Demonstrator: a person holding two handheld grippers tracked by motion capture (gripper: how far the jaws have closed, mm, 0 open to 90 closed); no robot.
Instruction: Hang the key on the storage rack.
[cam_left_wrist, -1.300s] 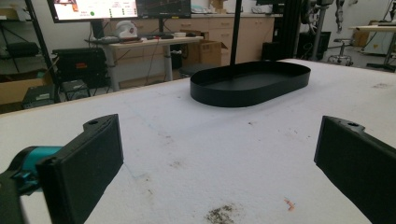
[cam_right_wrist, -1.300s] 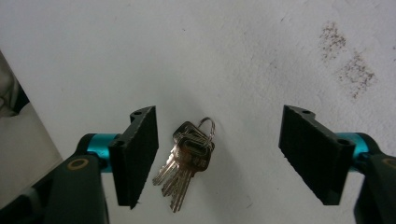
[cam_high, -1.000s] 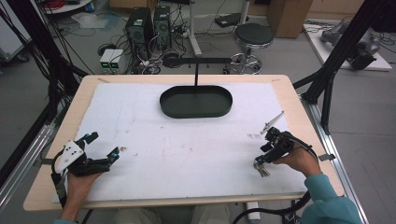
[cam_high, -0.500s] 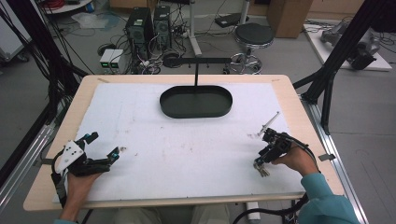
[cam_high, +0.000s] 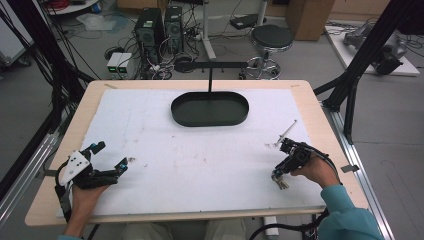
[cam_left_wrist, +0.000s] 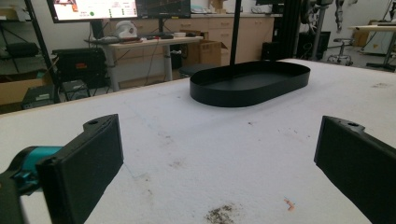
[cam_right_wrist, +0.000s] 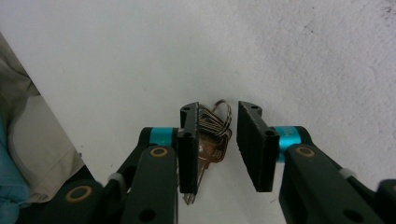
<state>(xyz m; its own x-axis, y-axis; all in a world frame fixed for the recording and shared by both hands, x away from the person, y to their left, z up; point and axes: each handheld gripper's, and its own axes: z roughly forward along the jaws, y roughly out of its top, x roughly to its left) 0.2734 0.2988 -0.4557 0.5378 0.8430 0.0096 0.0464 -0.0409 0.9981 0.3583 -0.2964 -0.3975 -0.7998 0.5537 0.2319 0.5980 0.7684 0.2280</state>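
step in hand: i read this as the grasp of the small bunch of metal keys on a wire ring (cam_right_wrist: 211, 135), which lies flat on the white foam table cover (cam_high: 200, 160) near my right front corner, well apart from the black oval metal tray (cam_high: 210, 108).
right gripper (cam_right_wrist: 218, 140): pointed down over the keys, with its jaws straddling the bunch. they have just been closing. the left pad looks to be against the keys and the right pad is a gap away, so nothing is clamped yet.
right gripper from above: i see it (cam_high: 281, 170) tipped down at the keys (cam_high: 281, 182), with my hand behind it.
left gripper (cam_left_wrist: 215, 158): jaws wide apart, nothing between them, just bare cover with a few stains. from above it (cam_high: 107, 160) rests low near the left front edge.
thin grey rod (cam_high: 287, 131): lies just beyond the right gripper, untouched.
next move: i judge i must finish the squeeze until both pads bite the flat key blades, then lift straight up. the bunch is loose and thin, so a skewed pinch could let keys slide or fan out.
likely goal: the tray, though i cannot be sure.
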